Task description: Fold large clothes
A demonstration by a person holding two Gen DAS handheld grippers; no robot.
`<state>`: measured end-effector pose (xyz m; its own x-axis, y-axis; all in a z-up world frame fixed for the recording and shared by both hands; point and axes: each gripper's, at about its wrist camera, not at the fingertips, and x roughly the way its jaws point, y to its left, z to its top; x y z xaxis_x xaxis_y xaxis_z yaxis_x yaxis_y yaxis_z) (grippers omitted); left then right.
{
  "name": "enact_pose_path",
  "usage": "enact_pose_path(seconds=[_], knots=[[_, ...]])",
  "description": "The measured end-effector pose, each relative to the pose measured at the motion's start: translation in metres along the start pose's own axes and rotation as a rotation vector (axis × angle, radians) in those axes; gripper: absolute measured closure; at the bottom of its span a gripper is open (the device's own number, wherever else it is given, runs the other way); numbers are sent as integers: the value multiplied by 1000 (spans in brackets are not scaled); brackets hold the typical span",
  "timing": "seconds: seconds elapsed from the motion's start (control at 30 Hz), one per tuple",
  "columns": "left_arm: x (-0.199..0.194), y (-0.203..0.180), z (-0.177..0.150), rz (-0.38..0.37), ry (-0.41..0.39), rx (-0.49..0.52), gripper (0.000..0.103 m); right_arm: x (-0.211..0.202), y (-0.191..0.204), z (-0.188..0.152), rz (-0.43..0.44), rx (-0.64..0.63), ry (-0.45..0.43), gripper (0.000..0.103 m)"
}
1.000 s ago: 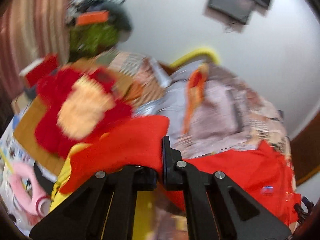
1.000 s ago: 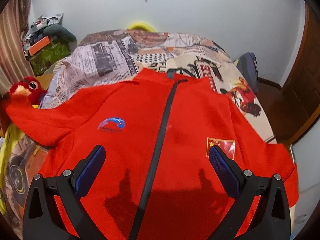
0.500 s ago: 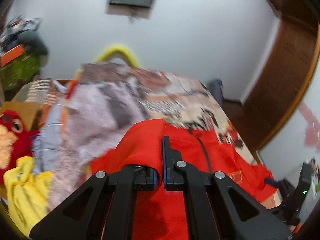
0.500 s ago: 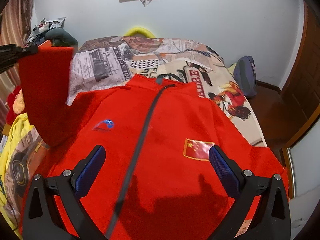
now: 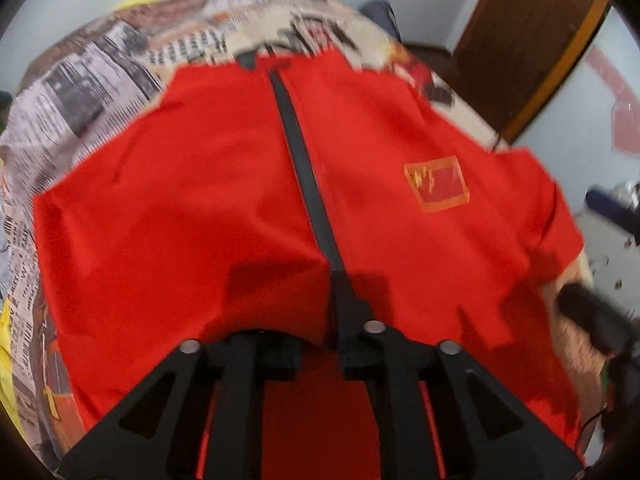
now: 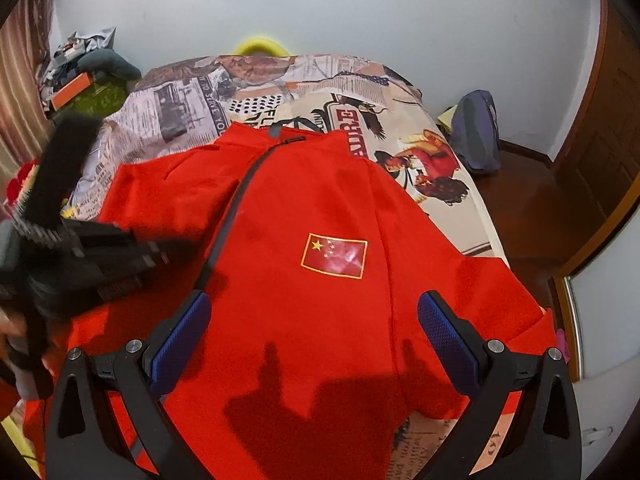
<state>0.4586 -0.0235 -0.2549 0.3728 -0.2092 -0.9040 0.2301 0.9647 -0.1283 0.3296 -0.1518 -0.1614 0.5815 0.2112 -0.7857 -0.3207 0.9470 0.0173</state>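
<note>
I see a flag patch (image 6: 334, 255) mid-frame on the red jacket (image 6: 304, 320); my left gripper (image 5: 320, 344) pinches its sleeve, right gripper (image 6: 314, 332) gapes wide, empty.

The newspaper-print bedsheet (image 6: 344, 96) carries red block letters "EURE" at twelve o'clock; the red zip-front jacket (image 6: 304, 304) bears a red, yellow-starred flag patch (image 6: 334, 255) centrally.
</note>
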Motion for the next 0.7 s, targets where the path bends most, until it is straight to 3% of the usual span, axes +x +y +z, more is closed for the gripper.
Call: enact_pose_path(seconds=[0.03, 0.17, 0.3, 0.37, 0.57, 0.7], knots=[[-2, 0, -4, -10, 2, 3, 83, -2, 1, 0, -1, -6, -1, 0], [-27, 13, -16, -20, -23, -1, 48, -10, 9, 2, -5, -41, -17, 0], [-69, 38, -29, -20, -82, -18, 37, -16, 25, 9, 2, -80, -35, 0], [-92, 58, -37, 26, -131, -40, 30, -16, 38, 14, 14, -108, -41, 1], [-127, 136, -74, 197, -184, -111, 28, -5, 96, 26, 32, -258, -59, 1], [-130, 177, -96, 250, -169, -159, 28, 25, 142, 32, 82, -359, -17, 1]])
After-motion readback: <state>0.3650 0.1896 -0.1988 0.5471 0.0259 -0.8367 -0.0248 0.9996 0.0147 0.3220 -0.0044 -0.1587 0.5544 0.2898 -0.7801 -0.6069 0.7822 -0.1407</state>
